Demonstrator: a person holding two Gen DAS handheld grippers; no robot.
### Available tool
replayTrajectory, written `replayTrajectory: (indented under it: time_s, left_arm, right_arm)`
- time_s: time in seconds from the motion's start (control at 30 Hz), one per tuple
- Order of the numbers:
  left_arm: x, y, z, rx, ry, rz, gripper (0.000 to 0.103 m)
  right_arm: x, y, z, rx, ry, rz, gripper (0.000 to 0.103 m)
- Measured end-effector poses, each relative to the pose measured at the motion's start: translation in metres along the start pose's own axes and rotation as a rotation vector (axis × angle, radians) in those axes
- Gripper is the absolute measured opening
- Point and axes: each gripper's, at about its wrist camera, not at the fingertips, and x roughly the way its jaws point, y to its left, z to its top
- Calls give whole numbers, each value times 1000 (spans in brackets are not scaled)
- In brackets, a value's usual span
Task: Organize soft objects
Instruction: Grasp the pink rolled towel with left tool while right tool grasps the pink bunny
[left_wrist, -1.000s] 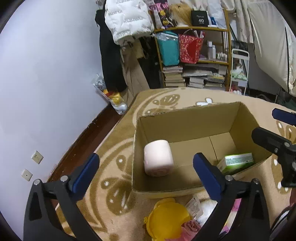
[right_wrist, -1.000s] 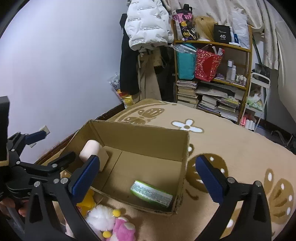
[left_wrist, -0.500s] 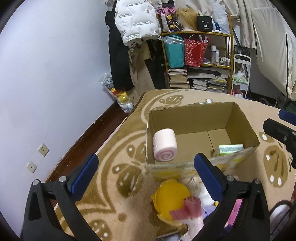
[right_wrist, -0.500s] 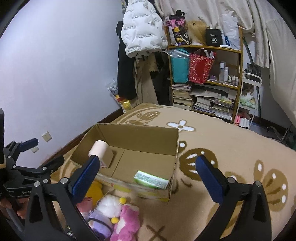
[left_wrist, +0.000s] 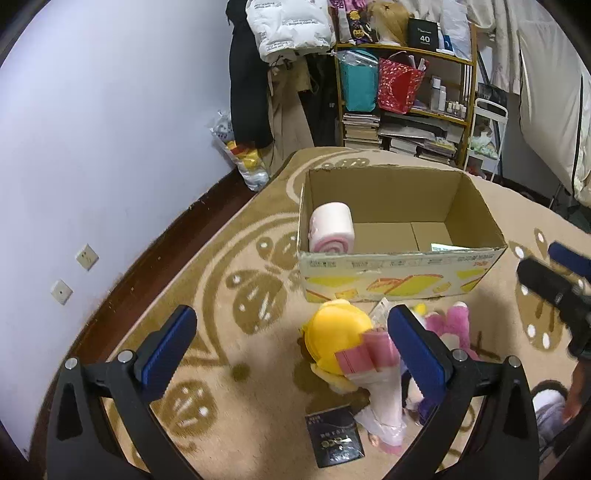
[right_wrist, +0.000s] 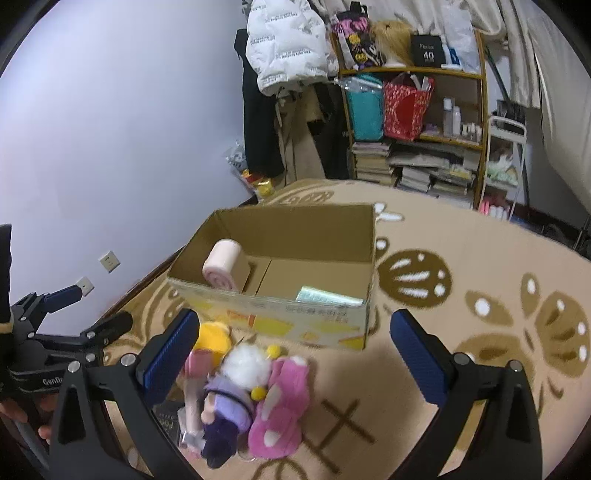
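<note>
Both grippers pulled back from cardboard box (left_wrist: 399, 275); left gripper (left_wrist: 291, 343), right gripper (right_wrist: 293, 347) spread wide, empty. Pink plush (right_wrist: 280, 410) probably light, squashy; pinch mid-body.

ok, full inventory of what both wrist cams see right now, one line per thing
cardboard box: 1, brown, open, on the rug
roll toy: 1, pink and white, inside the box, left end
green pack: 1, green and white, inside the box, right end
yellow plush: 1, yellow, on the rug in front of the box
pink plush: 1, pink, on the rug beside the purple one
purple plush: 1, purple with white fluff, on the rug
black booklet: 1, black, flat on the rug
rug: 1, beige with brown pattern
shelf: 1, wooden, back wall, holding bags and books
white jacket: 1, hanging left of the shelf
left gripper: open, empty
right gripper: open, empty
</note>
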Motion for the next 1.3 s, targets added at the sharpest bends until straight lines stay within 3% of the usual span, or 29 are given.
replayTrajectory:
  time_s: [0.17, 0.5, 1.3]
  left_arm:
    - [5, 1, -6, -28, 48, -53, 102]
    - [21, -8, -15, -1, 77, -30, 102]
    - [63, -33, -25, 55, 186, -80, 102]
  right_arm:
    - [8, -3, -17, 28, 46, 3, 103]
    - [31, -10, -34, 76, 122, -5, 103]
    - [75, -24, -51, 155, 230, -12, 100]
